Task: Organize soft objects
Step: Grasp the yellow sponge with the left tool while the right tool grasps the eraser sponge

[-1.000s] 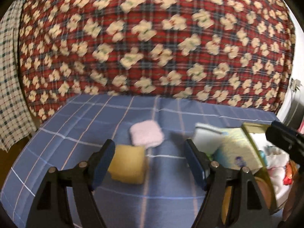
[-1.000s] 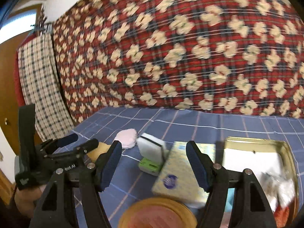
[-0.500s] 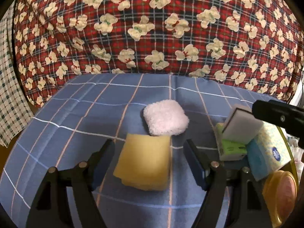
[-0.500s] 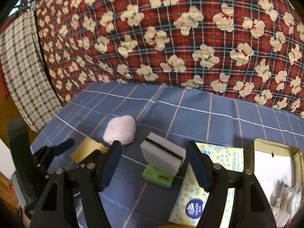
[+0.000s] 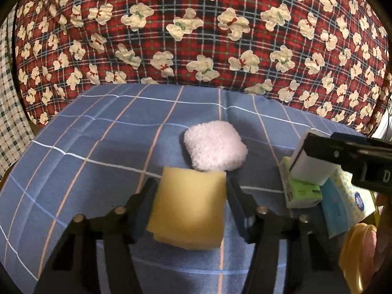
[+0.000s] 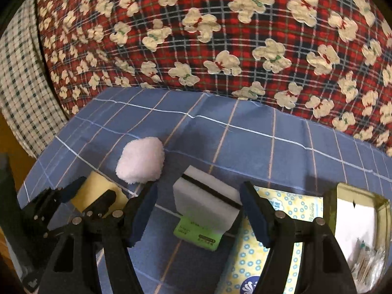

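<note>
Left tongs (image 5: 188, 196) closing in, pads hugging the yellow sponge's (image 5: 188, 210) flanks on the bed, right tongs (image 6: 196, 210) narrowing but half-open around the white sponge (image 6: 205, 205), both surely light and squashy, best pinched mid-side, gently.

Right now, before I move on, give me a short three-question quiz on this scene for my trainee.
1. Multiple choice: the white sponge rests on A) the green pack, B) the metal tin, C) the yellow lid.
2. True or false: the pink puff lies on the blue checked cloth.
3. Short answer: what sits between the fingers of the left tool?

Key: 1 A. 2 True. 3 The yellow sponge; that tool's jaws have just been closing around it.
</note>
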Motion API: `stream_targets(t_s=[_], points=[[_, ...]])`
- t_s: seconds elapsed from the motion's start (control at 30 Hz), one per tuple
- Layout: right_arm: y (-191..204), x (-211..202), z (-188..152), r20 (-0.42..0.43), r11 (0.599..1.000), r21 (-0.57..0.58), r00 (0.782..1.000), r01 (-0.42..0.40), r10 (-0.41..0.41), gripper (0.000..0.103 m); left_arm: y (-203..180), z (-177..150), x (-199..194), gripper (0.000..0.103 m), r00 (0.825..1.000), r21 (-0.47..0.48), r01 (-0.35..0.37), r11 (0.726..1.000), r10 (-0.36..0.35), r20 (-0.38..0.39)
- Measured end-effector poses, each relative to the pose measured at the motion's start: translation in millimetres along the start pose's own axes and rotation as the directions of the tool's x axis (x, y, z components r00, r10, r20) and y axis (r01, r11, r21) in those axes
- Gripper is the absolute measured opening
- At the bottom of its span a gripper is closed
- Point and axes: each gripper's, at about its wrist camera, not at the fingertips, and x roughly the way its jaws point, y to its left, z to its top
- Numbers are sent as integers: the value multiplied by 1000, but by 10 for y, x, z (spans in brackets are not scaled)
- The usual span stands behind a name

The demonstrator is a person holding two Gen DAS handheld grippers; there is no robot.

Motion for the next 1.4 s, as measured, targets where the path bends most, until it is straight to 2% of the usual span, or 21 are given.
stream_targets(t_s=[0.07,0.2,0.37,0.47,0.57,0.6,0.67,0.73,0.8,0.83,0.9,1.03,1.17,1.3,1.4], points=[[35,6,-6,-3,999,-35,1000,20,-20,50,17,4,-11,52,1000,-8,13,1000,-13,5],[24,-22,-20,3,999,-44,1000,2,-1,38,13,6,-15,48,1000,-9,17,1000,-17,6],[51,-32,-15,-7,998,-69,1000,-10,9,42,47,2,-26,48,1000,-29,17,999,-17,8],[76,-22,10,-21,996,-89,1000,-5,3,55,48,1,-24,48,1000,-28,16,999,-16,8],[118,30,24,-32,993,-119,999,13,-17,56,34,-1,-23,48,1000,-17,9,1000,-9,8],[132,70,28,-41,991,-131,999,23,-28,61,32,-1,-25,48,1000,-15,8,1000,-7,8],[166,152,31,-51,984,-165,996,59,-68,62,29,-2,-23,48,1000,-16,8,1000,-8,7],[141,209,31,-69,987,-157,996,39,-50,62,25,-1,-33,48,1000,-13,6,1000,-6,9],[132,258,17,-95,987,-156,994,36,-51,48,19,1,-30,48,1000,-8,3,1000,-3,10],[143,260,9,-90,985,-166,994,44,-59,45,19,-1,-25,48,1000,-8,2,1000,-2,9],[148,275,3,-98,984,-172,993,51,-68,33,22,1,-31,48,1000,-11,5,1000,-5,11],[193,282,-13,-111,978,-203,991,54,-78,30,21,3,-21,48,1000,-15,5,1000,-5,10],[243,286,-16,-136,978,-208,990,18,-47,30,32,5,-14,48,1000,-20,3,1000,-2,13],[348,304,-41,-127,961,-271,987,57,-94,30,41,5,-20,48,1000,-19,3,1000,-3,11],[399,300,-57,-110,951,-299,986,85,-122,21,34,-3,-37,46,1000,-13,6,1000,-6,16]])
